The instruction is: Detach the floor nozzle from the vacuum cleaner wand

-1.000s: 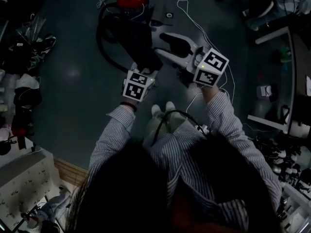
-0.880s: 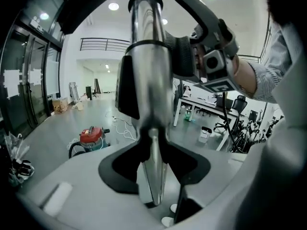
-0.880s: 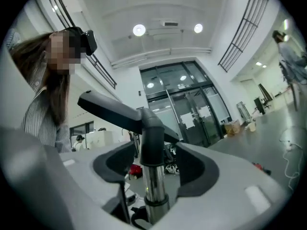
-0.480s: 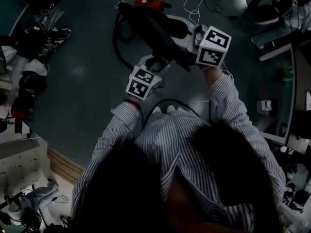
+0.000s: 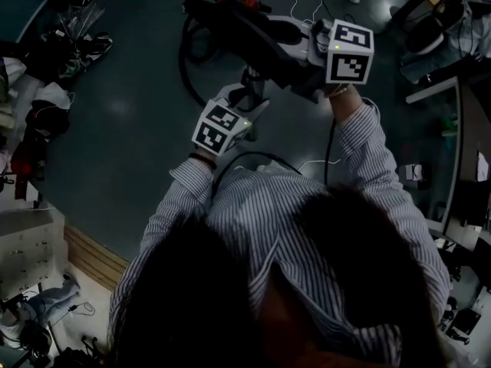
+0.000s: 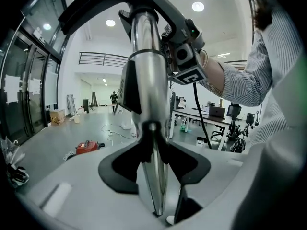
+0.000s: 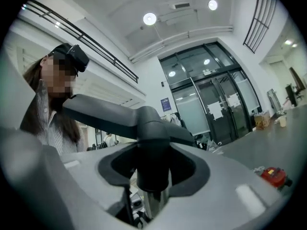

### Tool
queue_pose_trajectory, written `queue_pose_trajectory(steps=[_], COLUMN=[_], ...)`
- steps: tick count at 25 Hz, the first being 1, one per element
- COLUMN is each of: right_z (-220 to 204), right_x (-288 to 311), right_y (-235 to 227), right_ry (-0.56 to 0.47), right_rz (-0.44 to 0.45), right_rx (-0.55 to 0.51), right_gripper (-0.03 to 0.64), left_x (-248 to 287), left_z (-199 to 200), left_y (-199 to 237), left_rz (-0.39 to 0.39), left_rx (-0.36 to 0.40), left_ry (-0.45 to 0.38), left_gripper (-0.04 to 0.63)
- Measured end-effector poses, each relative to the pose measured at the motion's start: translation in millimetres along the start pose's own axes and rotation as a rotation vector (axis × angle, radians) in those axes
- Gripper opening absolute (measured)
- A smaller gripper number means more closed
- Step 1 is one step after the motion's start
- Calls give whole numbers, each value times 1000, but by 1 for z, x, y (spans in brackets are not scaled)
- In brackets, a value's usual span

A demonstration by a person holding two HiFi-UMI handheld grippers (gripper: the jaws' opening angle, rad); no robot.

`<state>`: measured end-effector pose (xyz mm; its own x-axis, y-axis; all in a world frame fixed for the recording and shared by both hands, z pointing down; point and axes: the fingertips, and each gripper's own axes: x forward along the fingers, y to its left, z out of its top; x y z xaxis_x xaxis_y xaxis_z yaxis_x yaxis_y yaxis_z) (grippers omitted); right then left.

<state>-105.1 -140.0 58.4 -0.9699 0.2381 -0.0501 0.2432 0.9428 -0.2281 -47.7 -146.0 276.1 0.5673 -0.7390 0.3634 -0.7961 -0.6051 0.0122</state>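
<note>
Floor nozzle (image 7: 108, 115) up off the floor at 12 o'clock in the head view, and as far as I can judge still plugged onto the wand (image 6: 146, 80).

In the last second I have raised both claws and carried the joined pair away from my body. My right claw (image 7: 152, 174) let go wide for a moment and is now closing again, its pads on the black neck of the floor nozzle. My left claw (image 6: 154, 169) stays clamped on the shiny wand just below it, at 7 o'clock of the right one. I take that as a fresh grip for the pull: the joint sits between my two claws, so the parting is still ahead. The red vacuum cleaner (image 5: 234, 0) and its hose (image 5: 186, 67) lie on the floor beyond, at 12 o'clock.
</note>
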Motion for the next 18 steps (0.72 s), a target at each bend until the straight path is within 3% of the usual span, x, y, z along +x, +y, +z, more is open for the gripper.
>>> queue_pose_trajectory(steps=[5, 8, 10, 13, 16, 18], right_z=[12, 22, 27, 33, 34, 34], right_x=[-12, -11, -11, -10, -10, -12], right_y=[1, -7, -12, -14, -13, -14], right_ry=[8, 1, -22, -44, -4, 22], right_rz=[61, -26, -54, 21, 107, 106], right_rx=[-60, -106, -68, -13, -83, -127], right_gripper=[176, 176, 176, 176, 176, 176], left_x=[-1, 0, 0, 1, 4, 7], left_z=[10, 20, 26, 33, 35, 37], left_y=[-3, 3, 4, 5, 6, 6], left_rz=[-27, 3, -7, -56, -93, -104], left_rx=[0, -30, -40, -31, -28, -36], left_ry=[-32, -48, -70, -105, -122, -139], left_gripper=[184, 184, 183, 183, 184, 183])
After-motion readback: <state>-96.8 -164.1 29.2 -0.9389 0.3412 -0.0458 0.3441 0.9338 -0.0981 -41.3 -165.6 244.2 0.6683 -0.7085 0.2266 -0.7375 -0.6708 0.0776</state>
